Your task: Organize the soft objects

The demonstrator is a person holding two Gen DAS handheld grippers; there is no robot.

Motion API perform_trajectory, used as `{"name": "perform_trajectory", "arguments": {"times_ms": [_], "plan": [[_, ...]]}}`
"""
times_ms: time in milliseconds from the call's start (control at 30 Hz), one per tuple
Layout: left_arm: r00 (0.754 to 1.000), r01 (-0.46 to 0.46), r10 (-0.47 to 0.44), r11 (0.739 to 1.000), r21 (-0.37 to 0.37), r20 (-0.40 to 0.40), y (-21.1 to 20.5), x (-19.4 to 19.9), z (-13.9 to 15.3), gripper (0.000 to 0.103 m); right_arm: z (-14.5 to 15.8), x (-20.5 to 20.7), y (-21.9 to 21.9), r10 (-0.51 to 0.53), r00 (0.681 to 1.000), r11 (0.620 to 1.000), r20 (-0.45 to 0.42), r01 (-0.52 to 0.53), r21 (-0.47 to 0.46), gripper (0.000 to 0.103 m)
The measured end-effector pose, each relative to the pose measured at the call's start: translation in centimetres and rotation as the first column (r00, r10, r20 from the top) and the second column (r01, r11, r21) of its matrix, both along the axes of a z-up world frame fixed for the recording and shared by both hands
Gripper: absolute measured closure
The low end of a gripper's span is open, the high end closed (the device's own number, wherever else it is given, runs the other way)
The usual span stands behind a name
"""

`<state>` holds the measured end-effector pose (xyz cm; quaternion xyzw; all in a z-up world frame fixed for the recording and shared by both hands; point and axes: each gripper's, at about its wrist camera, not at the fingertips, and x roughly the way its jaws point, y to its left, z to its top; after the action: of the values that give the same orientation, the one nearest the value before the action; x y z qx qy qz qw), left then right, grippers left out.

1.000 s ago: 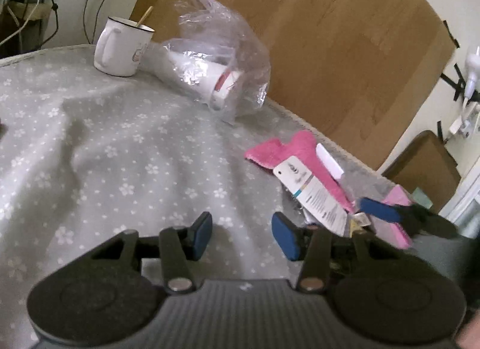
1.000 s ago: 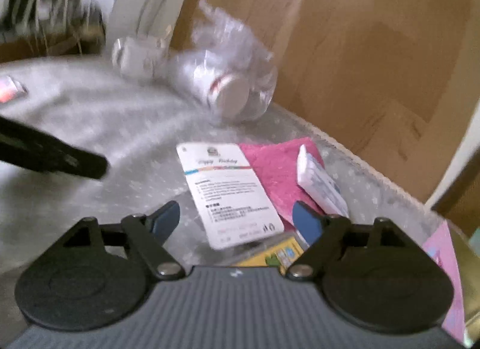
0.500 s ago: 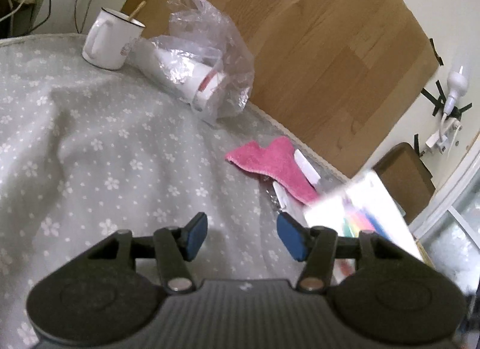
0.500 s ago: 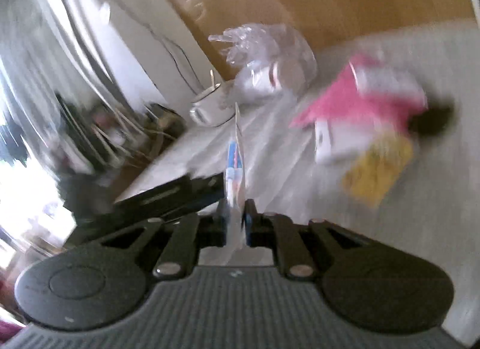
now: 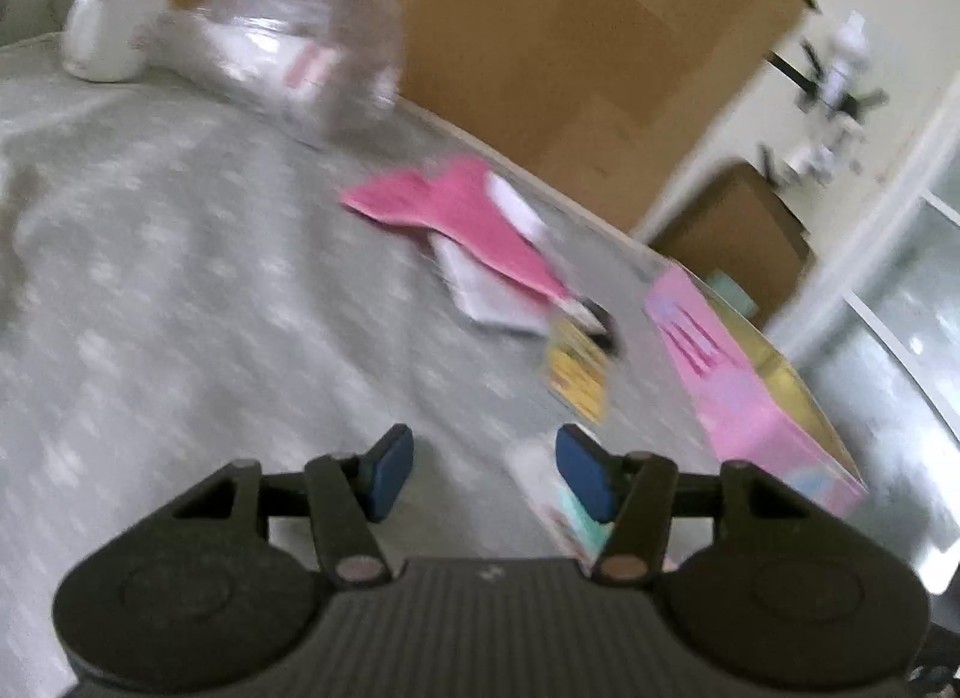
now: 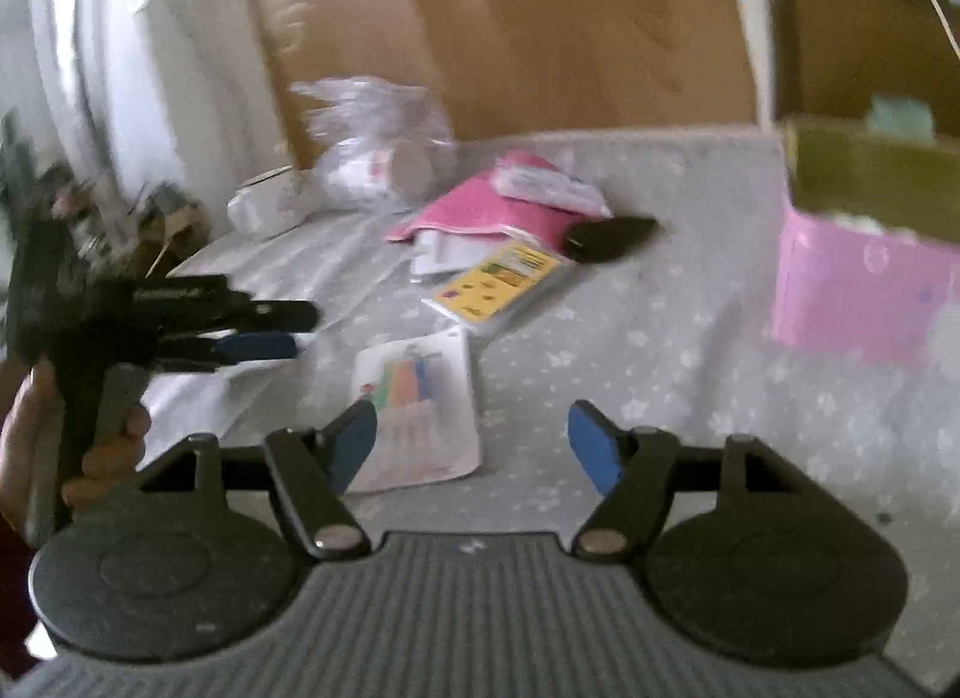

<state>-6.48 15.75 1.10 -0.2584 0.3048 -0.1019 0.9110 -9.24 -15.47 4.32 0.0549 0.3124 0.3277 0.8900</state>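
Pink cloth (image 6: 480, 212): lies crumpled on the grey flowered tablecloth (image 6: 690, 350), toward the far edge near the wooden board; also seen at (image 5: 462, 218).
White packet (image 6: 549, 185): rests on top of the pink cloth.
White paper (image 6: 441, 254): partly tucked under the near edge of the cloth.
Yellow card (image 6: 498, 284): flat on the tablecloth, just in front of the cloth; also at (image 5: 576, 374).
Dark flat item (image 6: 609, 233): beside the yellow card, touching the cloth's right end; too blurred to identify.
Printed card (image 6: 420, 404): flat on the tablecloth, just ahead of the right gripper (image 6: 471, 440), nearer its left finger.
Right gripper: 2 blue-padded fingers spread wide, nothing between them.
Left gripper (image 5: 483, 470): fingers apart, nothing between them; seen from the side at (image 6: 264, 332), held low over the tablecloth.
Pink box (image 6: 864, 272): open-topped, at the right side of the table, well apart from the cloth.
Plastic bag (image 5: 300, 38): clear, at the far edge, beside a white mug (image 5: 108, 29).
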Motion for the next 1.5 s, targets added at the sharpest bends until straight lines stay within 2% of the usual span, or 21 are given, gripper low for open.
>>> {"name": "perform_trajectory", "arguments": {"times_ms": [67,200,300,367,467,500,533,600,800,933,1200,1500], "plan": [[0.999,0.046,-0.046,0.999,0.020,0.002,-1.8,-0.4,0.7,0.049,0.2,-1.4,0.5,0.063,0.996,0.997,0.055,-0.061,-0.036,0.023],[0.994,0.099,-0.096,0.994,0.053,-0.049,-4.5,0.1,1.2,0.047,-0.3,-2.2,3.1,0.134,0.984,0.985,0.113,-0.120,-0.126,0.023],[0.994,0.079,-0.072,0.993,0.083,-0.081,-5.4,0.5,0.7,0.027,-1.0,-1.4,4.4,0.160,0.981,0.977,0.110,-0.142,-0.158,0.018],[0.994,0.081,-0.075,0.994,0.071,-0.076,-5.6,0.6,0.5,0.014,-1.4,-0.7,5.7,0.161,0.980,0.971,0.114,-0.136,-0.199,0.016],[0.992,0.119,-0.114,0.989,0.089,-0.059,-6.8,0.8,0.3,0.015,-2.1,-0.2,7.3,0.167,0.981,0.961,0.101,-0.139,-0.238,0.018],[0.991,0.132,-0.128,0.986,0.097,-0.048,-7.3,0.8,0.2,0.015,-2.0,0.1,7.1,0.170,0.982,0.965,0.079,-0.149,-0.218,0.022],[0.990,0.139,-0.135,0.984,0.114,-0.036,-7.6,0.8,0.1,0.015,-2.0,0.3,7.0,0.174,0.982,0.966,0.072,-0.156,-0.206,0.030],[0.988,0.156,-0.156,0.979,0.135,-0.010,-8.0,0.8,0.0,0.015,-2.0,0.1,6.7,0.182,0.979,0.965,0.087,-0.161,-0.207,0.031],[0.973,0.221,-0.226,0.972,0.081,0.057,-7.8,0.6,-0.8,0.016,-2.2,-0.8,6.0,0.127,0.987,0.974,0.096,-0.106,-0.198,0.031],[0.946,0.314,-0.314,0.949,0.017,0.079,-7.7,0.7,-1.1,0.020,-2.3,-1.2,6.0,0.105,0.989,0.978,0.104,-0.083,-0.194,0.031],[0.940,0.333,-0.329,0.942,-0.035,0.096,-7.0,1.0,-1.5,0.018,-2.4,-1.1,5.9,0.089,0.991,0.979,0.102,-0.069,-0.190,0.031],[0.943,0.323,-0.316,0.944,-0.066,0.104,-6.7,1.4,-1.7,0.017,-2.4,-1.1,6.0,0.051,0.994,0.980,0.098,-0.031,-0.196,0.030]]}}
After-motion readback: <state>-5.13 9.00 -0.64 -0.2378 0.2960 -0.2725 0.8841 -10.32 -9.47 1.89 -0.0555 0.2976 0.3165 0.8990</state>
